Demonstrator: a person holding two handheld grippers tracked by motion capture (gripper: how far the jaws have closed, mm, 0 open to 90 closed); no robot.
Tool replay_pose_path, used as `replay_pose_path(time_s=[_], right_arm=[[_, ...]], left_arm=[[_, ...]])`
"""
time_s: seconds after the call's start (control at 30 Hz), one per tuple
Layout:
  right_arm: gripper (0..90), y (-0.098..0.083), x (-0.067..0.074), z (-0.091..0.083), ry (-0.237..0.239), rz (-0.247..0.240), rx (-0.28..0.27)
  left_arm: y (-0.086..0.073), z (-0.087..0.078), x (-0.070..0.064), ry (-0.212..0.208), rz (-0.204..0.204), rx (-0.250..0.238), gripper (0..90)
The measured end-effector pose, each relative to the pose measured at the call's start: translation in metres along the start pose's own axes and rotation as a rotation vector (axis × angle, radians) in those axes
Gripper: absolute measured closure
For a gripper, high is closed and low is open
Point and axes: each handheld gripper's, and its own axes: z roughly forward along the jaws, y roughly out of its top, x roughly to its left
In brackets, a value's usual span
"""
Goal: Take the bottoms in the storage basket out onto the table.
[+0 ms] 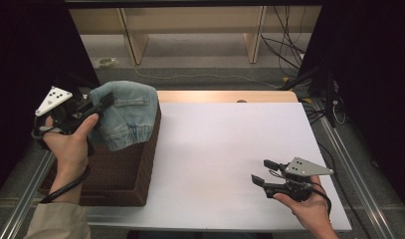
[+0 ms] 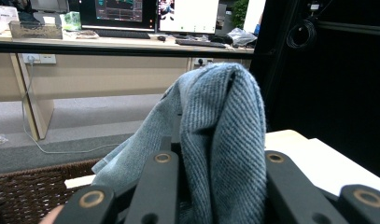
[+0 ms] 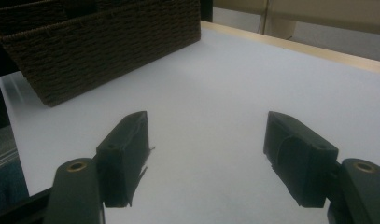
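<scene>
Your left gripper [image 1: 101, 103] is clamped on the jeans [image 1: 126, 113]. In the high view you hold it above the far end of the basket [image 1: 135, 169], at the left edge of the table [image 1: 225, 149], jaws pointing toward the cloth. The jeans are bunched up, hanging from the jaws and draped over the basket's far rim; part of the cloth sags down into the basket and part hangs against its right wall. I cannot tell whether the lower folds rest on the basket floor.

In the left gripper view the jeans [image 2: 215, 140] rise as a folded ridge straight up between your two jaws, with the denim pinched between them and spilling to the left over the basket [image 2: 24, 196] weave below.

Your right gripper [image 1: 263, 172] stands wide, with nothing between the jaws. You hold it low over the near right part of the table, jaws pointing left toward the basket, well apart from both the jeans and the basket. In the right gripper view the bare white table [image 3: 211, 102] lies between the jaws, and the basket [image 3: 99, 46] sits at the far left, its side wall facing you.
</scene>
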Motion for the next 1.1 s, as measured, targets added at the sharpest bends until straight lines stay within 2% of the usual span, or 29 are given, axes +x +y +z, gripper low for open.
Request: replay_pose_path(time_s=[1.1], right_arm=[[32.2,0.0,0.0,0.0,0.0,0.001,0.0]], left_arm=[[0.004,0.002,-0.011,-0.024,0.012,-0.014,76.4]])
